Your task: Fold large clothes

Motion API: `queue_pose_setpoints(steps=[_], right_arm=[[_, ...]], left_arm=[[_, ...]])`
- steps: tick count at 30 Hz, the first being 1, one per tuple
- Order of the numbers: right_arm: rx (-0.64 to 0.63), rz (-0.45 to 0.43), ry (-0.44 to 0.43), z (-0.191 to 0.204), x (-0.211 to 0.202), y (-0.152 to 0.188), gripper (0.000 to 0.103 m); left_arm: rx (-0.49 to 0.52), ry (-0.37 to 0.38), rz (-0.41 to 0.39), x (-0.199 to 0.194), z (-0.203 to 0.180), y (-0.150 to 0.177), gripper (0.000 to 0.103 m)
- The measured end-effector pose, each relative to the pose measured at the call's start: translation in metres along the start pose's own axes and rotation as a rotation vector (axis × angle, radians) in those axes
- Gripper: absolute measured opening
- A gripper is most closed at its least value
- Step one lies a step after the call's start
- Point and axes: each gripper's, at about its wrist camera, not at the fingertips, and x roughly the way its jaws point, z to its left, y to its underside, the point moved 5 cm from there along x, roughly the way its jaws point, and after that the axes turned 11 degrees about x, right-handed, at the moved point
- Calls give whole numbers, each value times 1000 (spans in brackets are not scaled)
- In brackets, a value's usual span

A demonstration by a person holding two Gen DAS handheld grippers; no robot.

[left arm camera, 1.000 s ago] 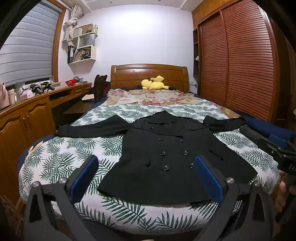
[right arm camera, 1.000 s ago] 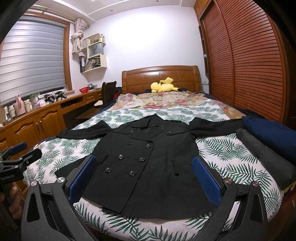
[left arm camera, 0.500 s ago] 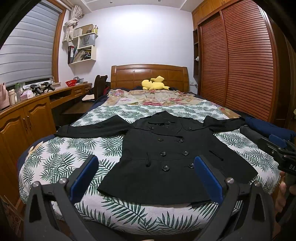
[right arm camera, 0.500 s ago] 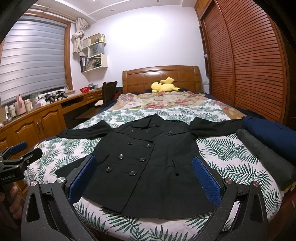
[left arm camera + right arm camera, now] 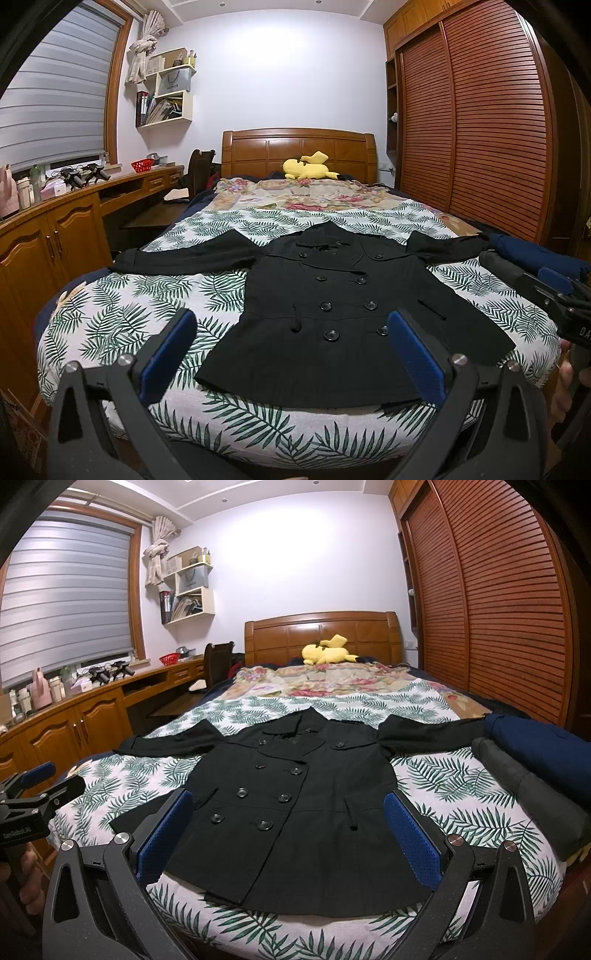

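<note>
A black double-breasted coat (image 5: 332, 317) lies flat and face up on the bed (image 5: 122, 317), spread over a palm-leaf bedspread, its collar toward the wooden headboard (image 5: 295, 147) and its hem at the near edge. Both sleeves stretch out sideways — one toward the wooden bench (image 5: 55, 229) along the window wall, the other reaching a pile of folded dark clothes (image 5: 535, 768) at the wardrobe side. The left claw (image 5: 291, 354) hangs above the hem, released, its blue pads wide apart and touching nothing. The right claw (image 5: 288, 834) is likewise spread wide and empty, just short of the hem. A yellow plush toy (image 5: 306, 170) rests against the headboard, well apart from the coat.
</note>
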Motion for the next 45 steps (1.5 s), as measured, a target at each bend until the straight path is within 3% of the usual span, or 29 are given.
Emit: queue_pose_setpoints(steps=[36, 45], right_arm=[[-18, 5, -7, 3, 5, 1, 103], [-64, 40, -58, 30, 35, 4, 103]], left_arm=[[-11, 2, 15, 7, 7, 5, 103], [-1, -60, 30, 29, 38, 10, 103]])
